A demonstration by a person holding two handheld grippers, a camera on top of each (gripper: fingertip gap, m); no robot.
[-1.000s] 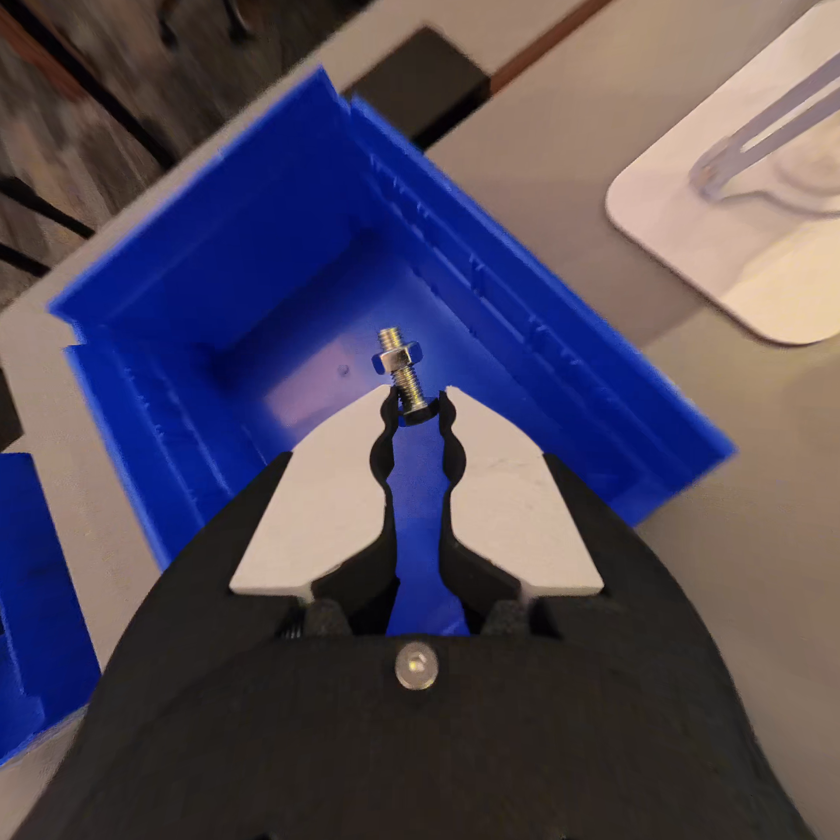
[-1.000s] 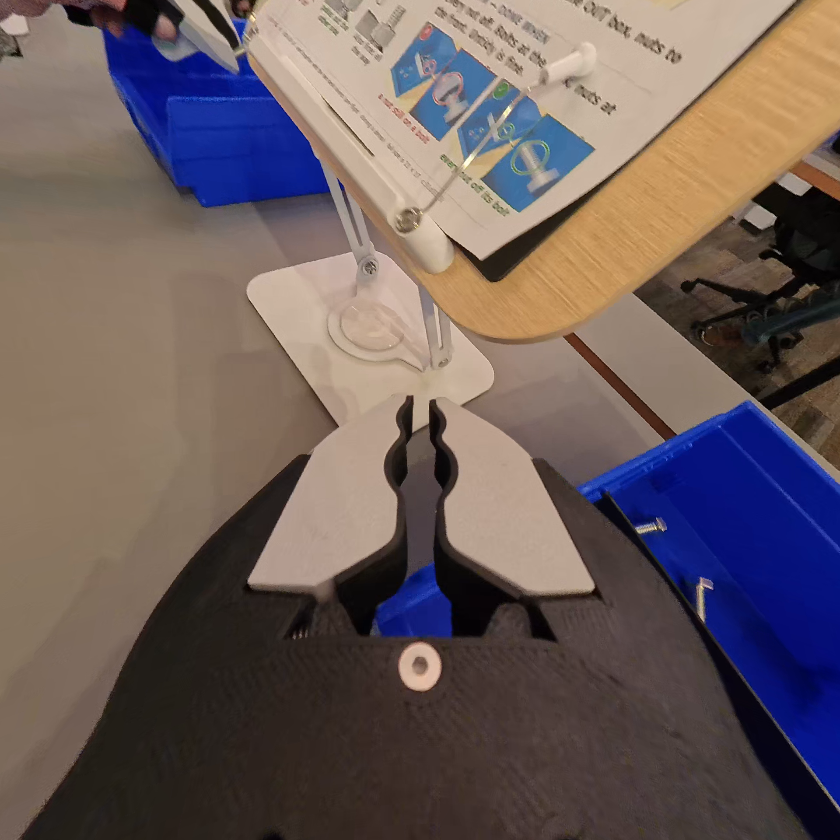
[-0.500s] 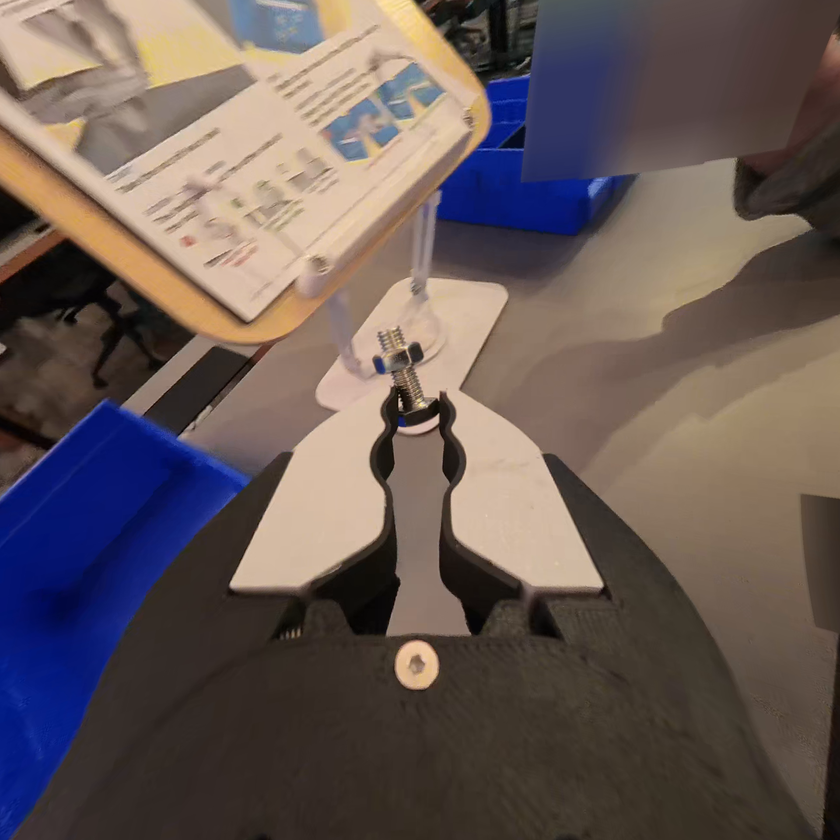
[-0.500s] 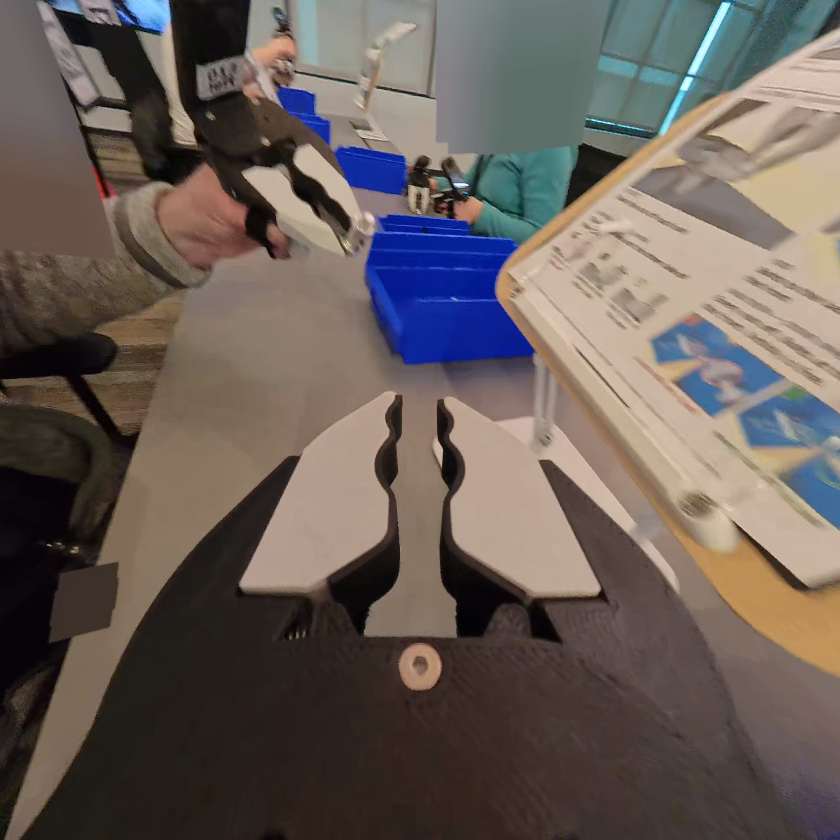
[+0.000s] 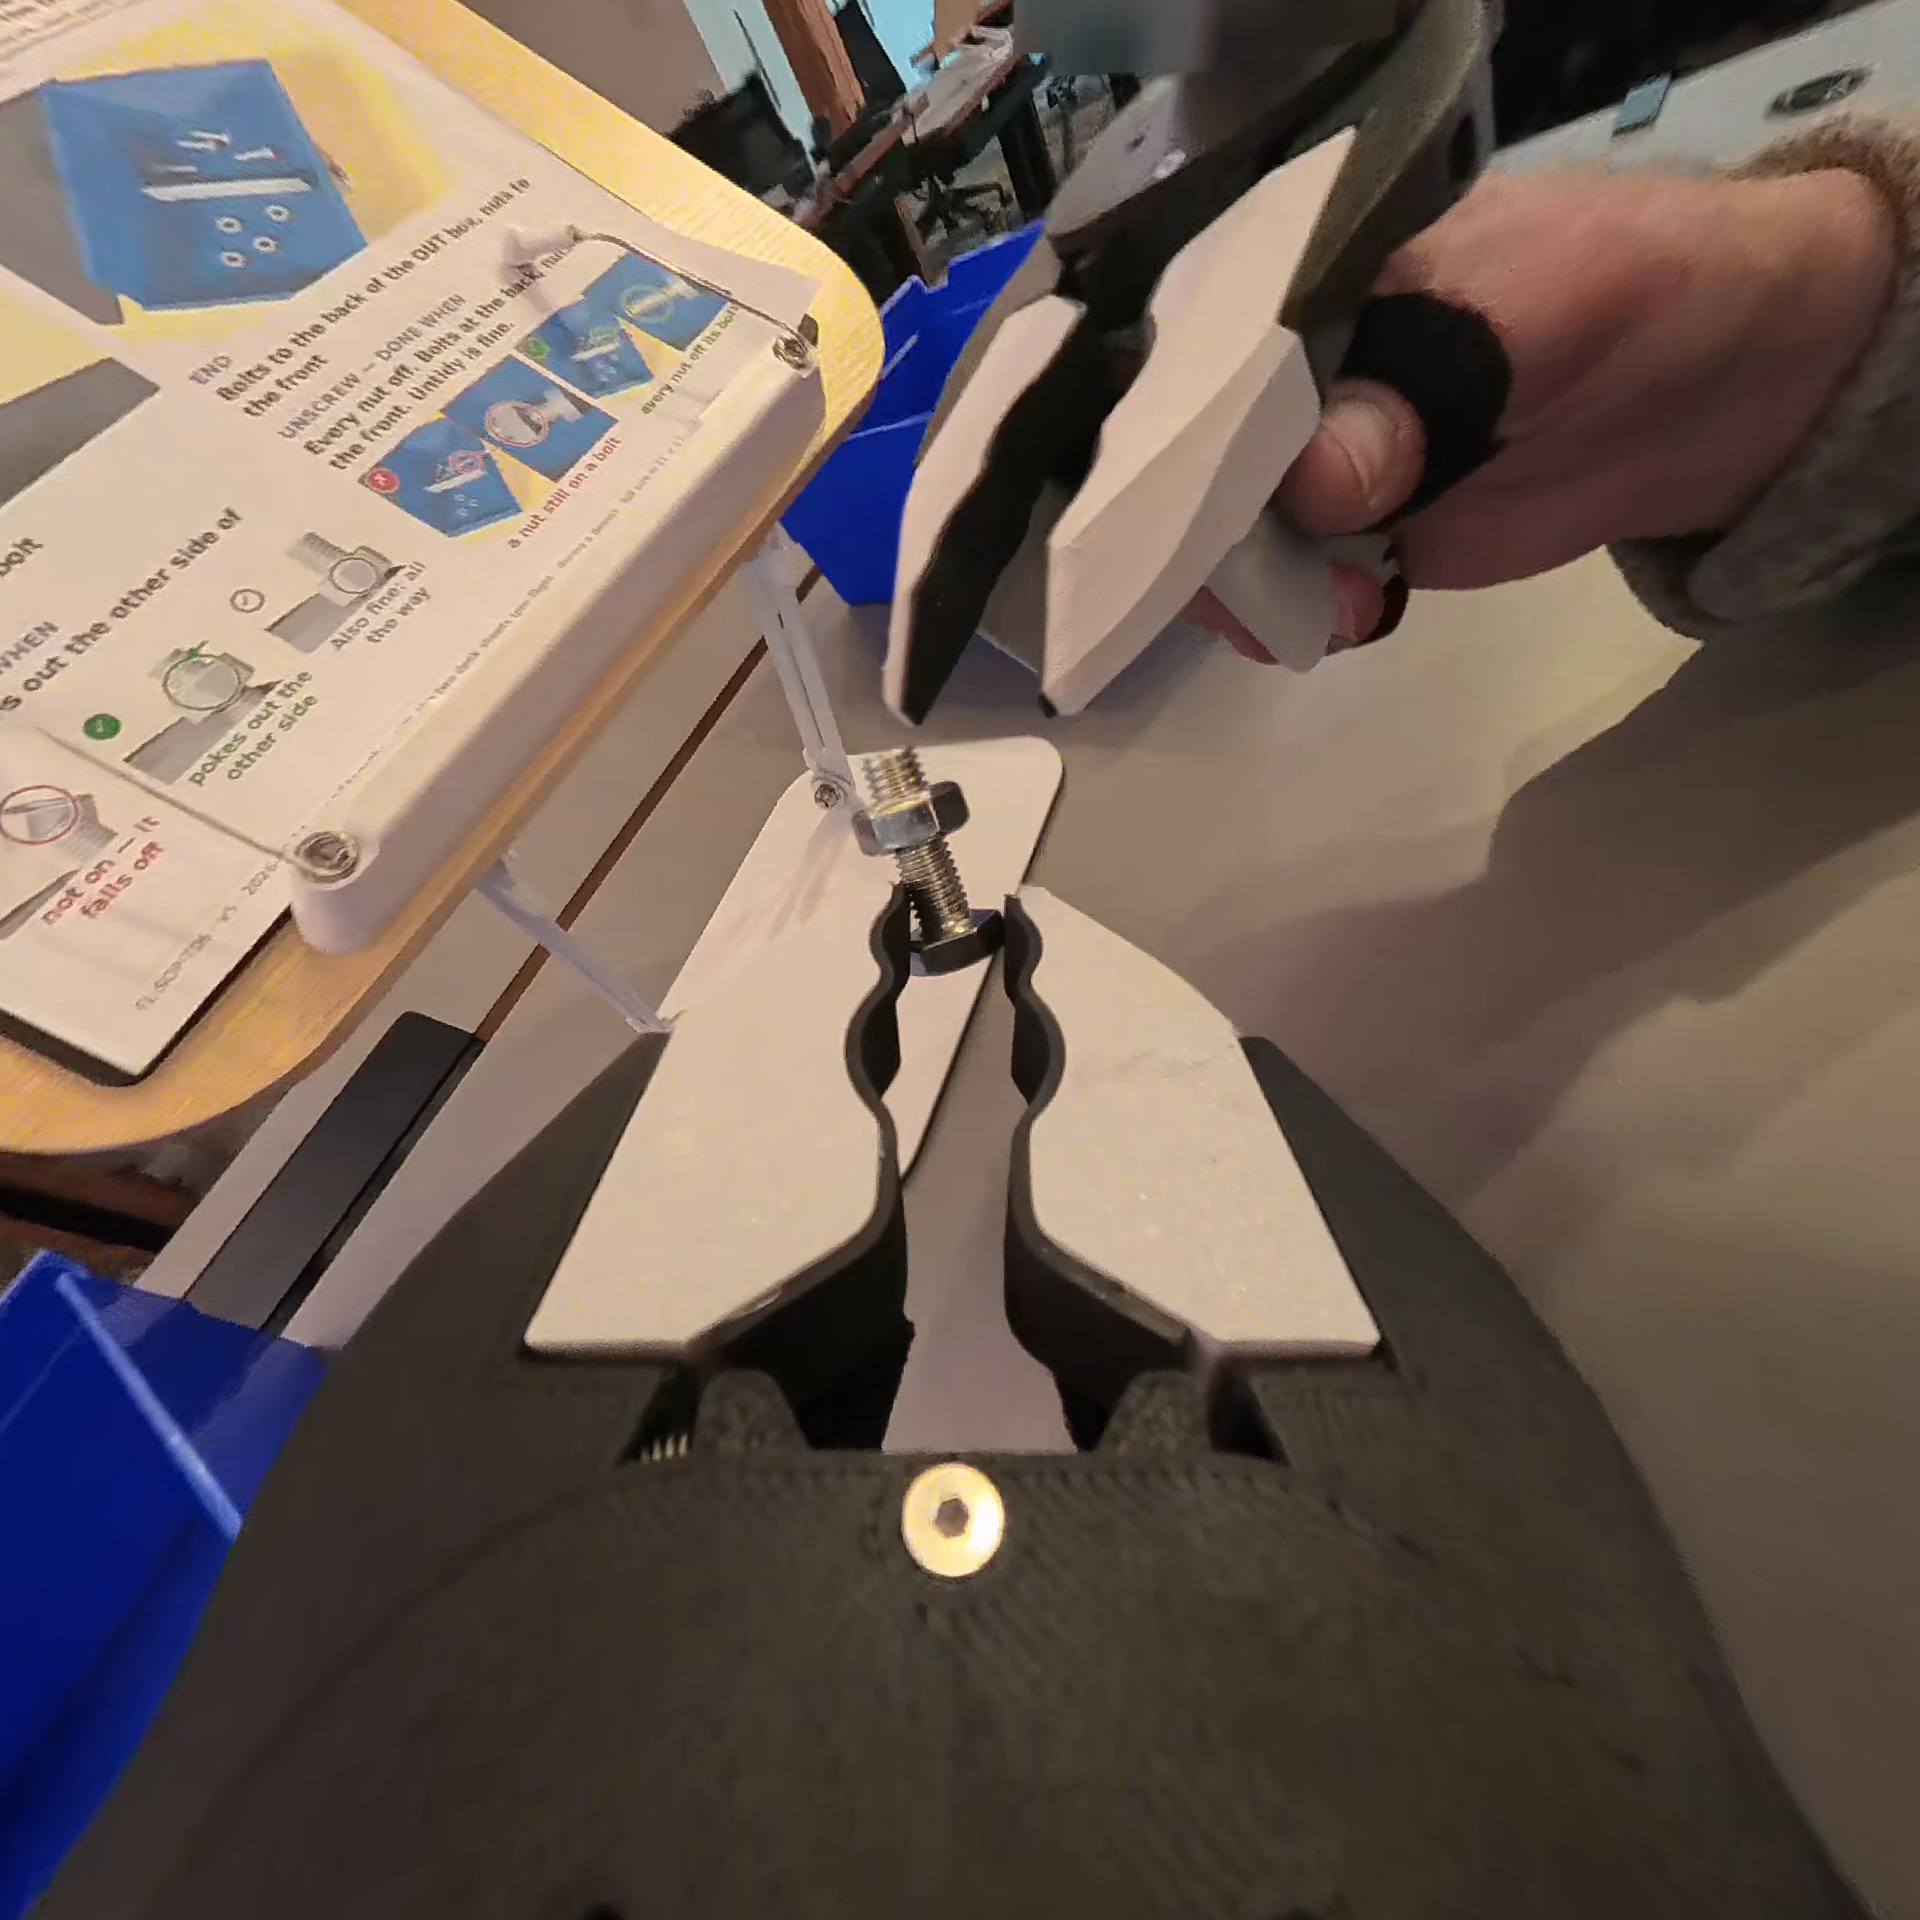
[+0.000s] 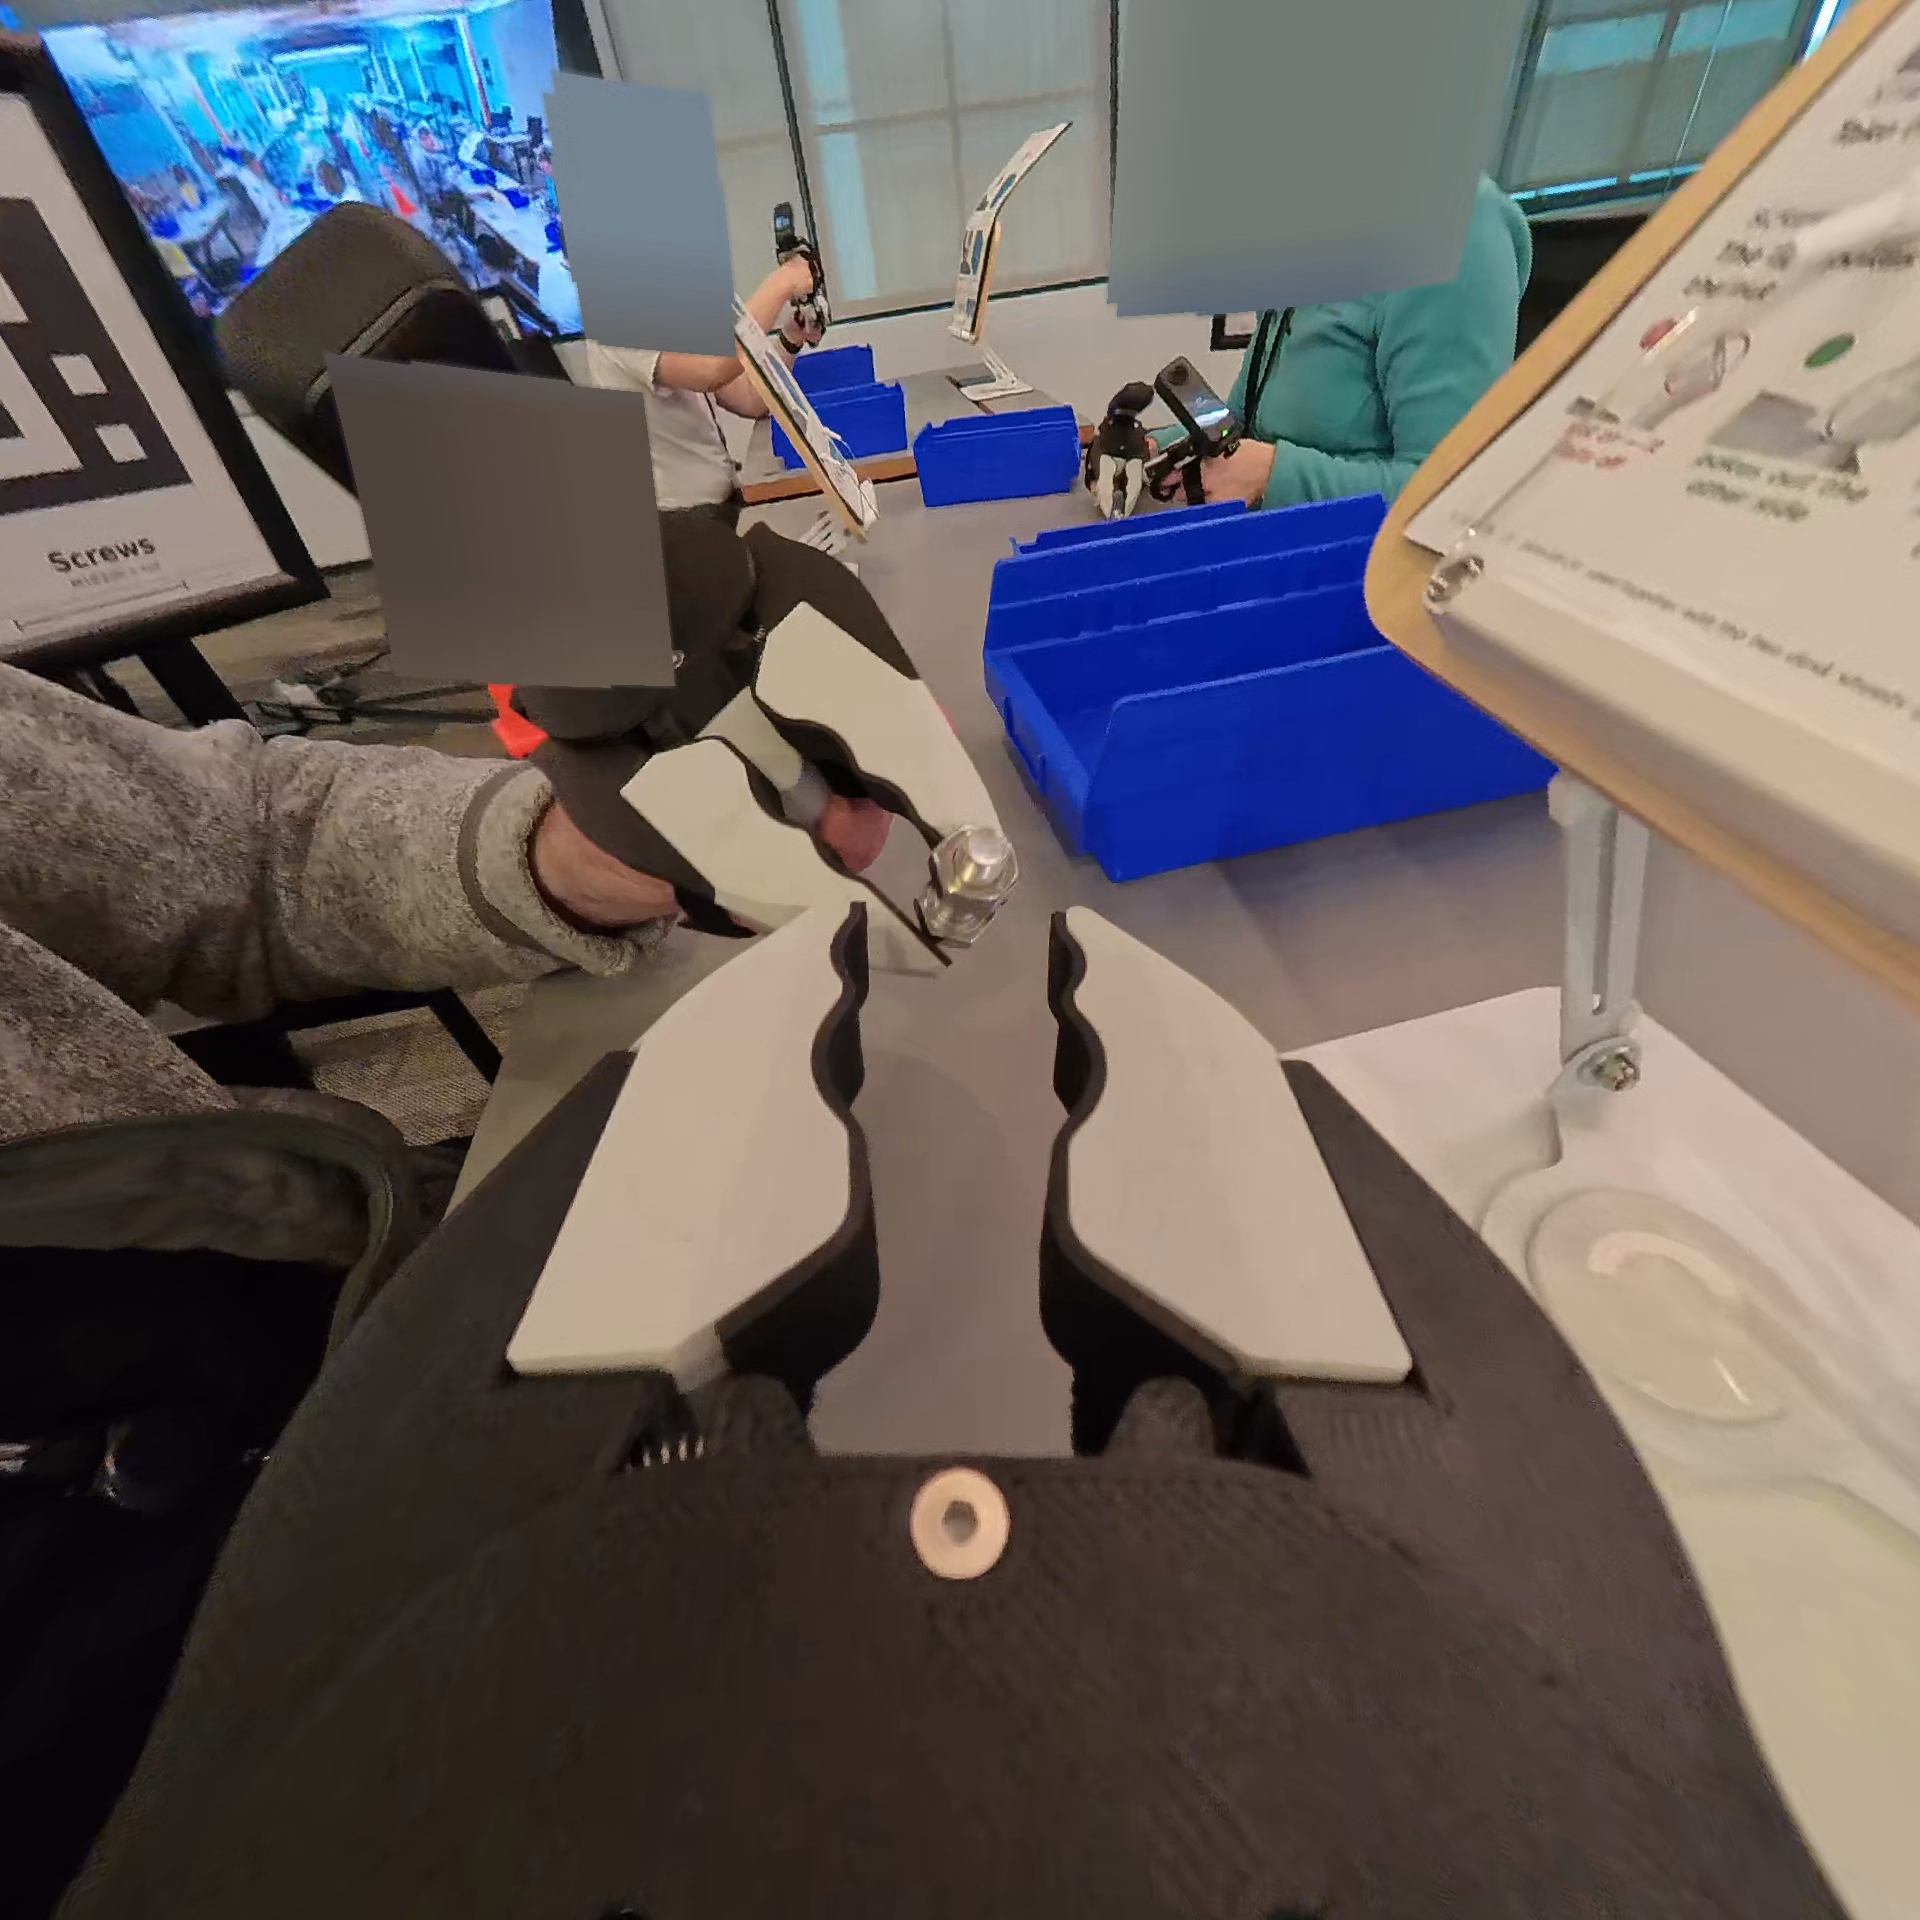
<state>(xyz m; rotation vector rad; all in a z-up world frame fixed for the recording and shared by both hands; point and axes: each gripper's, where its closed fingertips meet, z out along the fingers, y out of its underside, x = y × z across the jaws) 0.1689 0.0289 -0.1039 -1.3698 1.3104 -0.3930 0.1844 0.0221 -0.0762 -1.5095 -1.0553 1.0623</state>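
Bolt (image 5: 940, 894) and nut (image 5: 909, 816) sit at the tips of the left gripper (image 5: 948, 940): the two fingertips are clamped on the bolt's hex head, the threaded shank sticks out beyond them, and the nut is threaded partway along the shank with a short stub of thread showing past it. The right wrist view shows the same left gripper (image 6: 935, 925) from the front, held in a hand (image 6: 597, 878) in a grey knit sleeve, with the bolt's end and nut (image 6: 971, 878) pointing toward the camera.

The right gripper (image 6: 954, 935) has its fingers well apart with nothing between them; only grey table (image 6: 1299, 935) shows through the gap. Its fingertips lie just short of the nut, not touching it. In the left wrist view the right gripper (image 5: 982, 707) hangs above and just beyond the bolt, fingers spread, held by a hand (image 5: 1558, 395) with a black strap over one finger.

A wooden board with a printed sheet (image 5: 343, 499) stands tilted on a white stand base (image 5: 997, 810) at the left in the left wrist view. Blue bins (image 6: 1247, 707) rest farther off on the table, and another blue bin (image 5: 114, 1455) is near the left gripper's left side. Other people with grippers work at the far end.
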